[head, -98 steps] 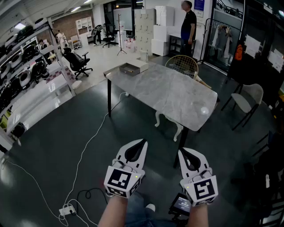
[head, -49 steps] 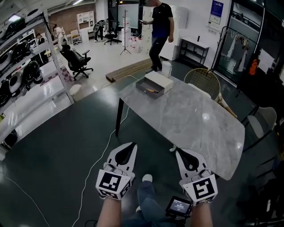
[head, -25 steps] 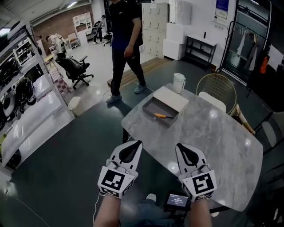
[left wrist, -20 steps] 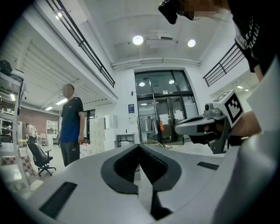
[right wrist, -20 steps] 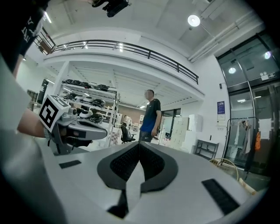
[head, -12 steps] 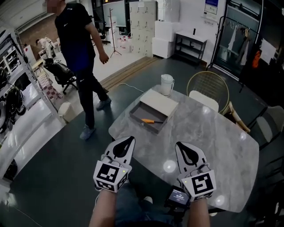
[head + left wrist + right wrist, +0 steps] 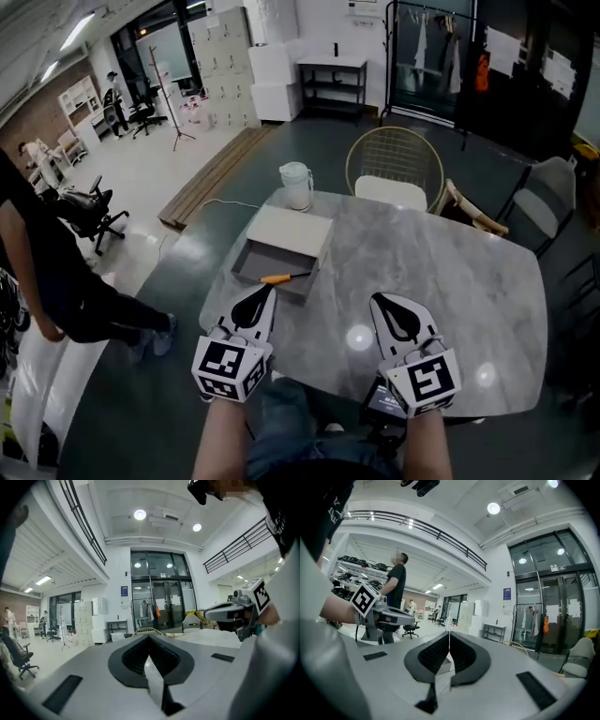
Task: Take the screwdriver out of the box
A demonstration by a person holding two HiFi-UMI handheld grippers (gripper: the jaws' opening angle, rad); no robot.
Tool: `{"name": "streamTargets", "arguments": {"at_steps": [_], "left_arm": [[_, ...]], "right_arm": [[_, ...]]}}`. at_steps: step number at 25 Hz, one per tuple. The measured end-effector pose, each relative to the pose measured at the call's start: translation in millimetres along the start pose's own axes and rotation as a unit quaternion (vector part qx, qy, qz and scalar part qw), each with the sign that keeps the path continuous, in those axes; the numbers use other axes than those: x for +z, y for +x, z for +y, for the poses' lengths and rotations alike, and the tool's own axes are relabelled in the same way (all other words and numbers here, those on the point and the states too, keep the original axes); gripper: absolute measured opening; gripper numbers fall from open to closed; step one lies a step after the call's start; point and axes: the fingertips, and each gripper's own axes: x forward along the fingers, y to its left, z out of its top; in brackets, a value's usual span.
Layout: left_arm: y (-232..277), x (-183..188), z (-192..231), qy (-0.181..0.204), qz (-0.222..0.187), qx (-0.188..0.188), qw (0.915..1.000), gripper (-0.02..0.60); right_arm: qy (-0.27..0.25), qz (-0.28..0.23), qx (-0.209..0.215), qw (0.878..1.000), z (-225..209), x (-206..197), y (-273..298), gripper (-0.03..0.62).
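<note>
Under both jaws: grey-white veined marble tabletop (image 7: 450,281). Just ahead of left jaws: grey open box (image 7: 248,265) with cream lid, and inside it an orange-handled screwdriver (image 7: 278,277) with a dark shaft. The white plastic left gripper (image 7: 266,291) and white plastic right gripper (image 7: 377,300) have black jaw pads and black-and-white square-marker cubes. Beyond the box: white jug (image 7: 296,186), gold wire chair (image 7: 394,155). Dark green-grey floor (image 7: 187,272).

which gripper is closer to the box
The left gripper: its tips show right by the box's near edge; the right gripper is off to the right.
</note>
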Motion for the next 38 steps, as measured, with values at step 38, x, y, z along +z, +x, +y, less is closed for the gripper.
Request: {"name": "streamTargets", "arguments": {"at_steps": [38], "left_arm": [[164, -118, 92, 0.055, 0.264, -0.349, 0.8976, 0.095]], "right_arm": [[0.096, 0.145, -0.247, 0.953, -44, -51, 132, 0.026]]}}
